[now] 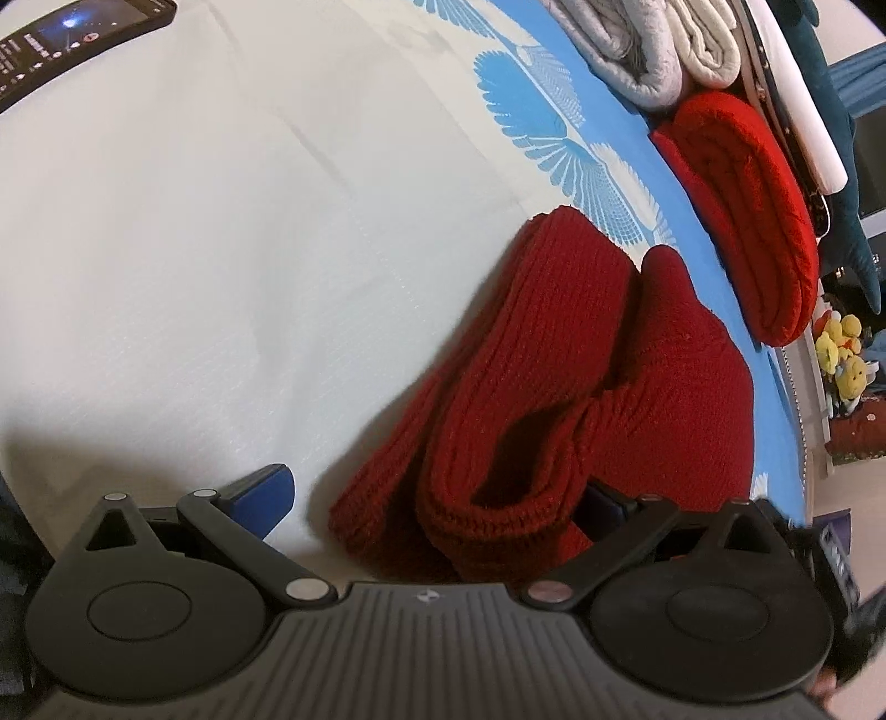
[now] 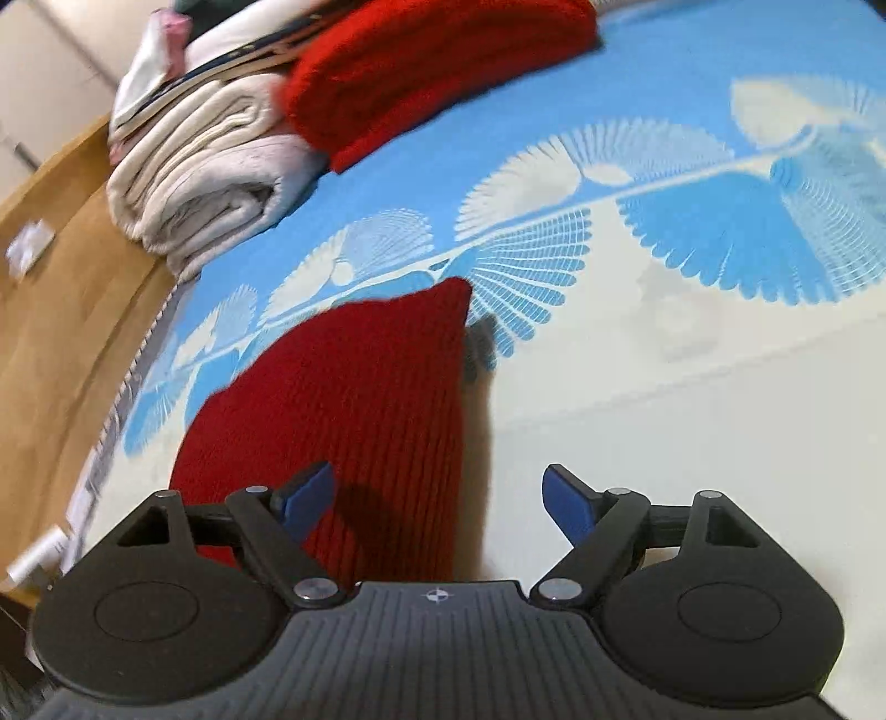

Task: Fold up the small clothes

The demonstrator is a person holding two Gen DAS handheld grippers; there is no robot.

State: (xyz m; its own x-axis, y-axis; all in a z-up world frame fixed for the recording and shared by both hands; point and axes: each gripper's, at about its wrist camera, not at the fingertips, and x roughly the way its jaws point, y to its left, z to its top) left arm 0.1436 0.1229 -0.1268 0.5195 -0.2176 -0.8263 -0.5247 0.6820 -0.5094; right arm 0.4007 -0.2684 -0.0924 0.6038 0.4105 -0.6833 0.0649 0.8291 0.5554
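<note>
A dark red knitted garment (image 1: 554,399) lies bunched in thick folds on the white and blue bed cover (image 1: 221,232). My left gripper (image 1: 437,498) is open, its jaws wide apart. The garment's rolled edge sits between them and hides most of the right finger; the left blue pad (image 1: 266,493) is bare. In the right wrist view the same garment (image 2: 354,410) lies flat under my open right gripper (image 2: 440,498), whose left pad (image 2: 307,493) hovers over it.
A folded bright red knit (image 1: 753,216) and rolled grey and white cloths (image 1: 648,50) are stacked at the bed's far edge; they also show in the right wrist view (image 2: 432,61). A dark phone (image 1: 72,39) lies at the upper left. Brown floor (image 2: 61,310) lies beyond the bed.
</note>
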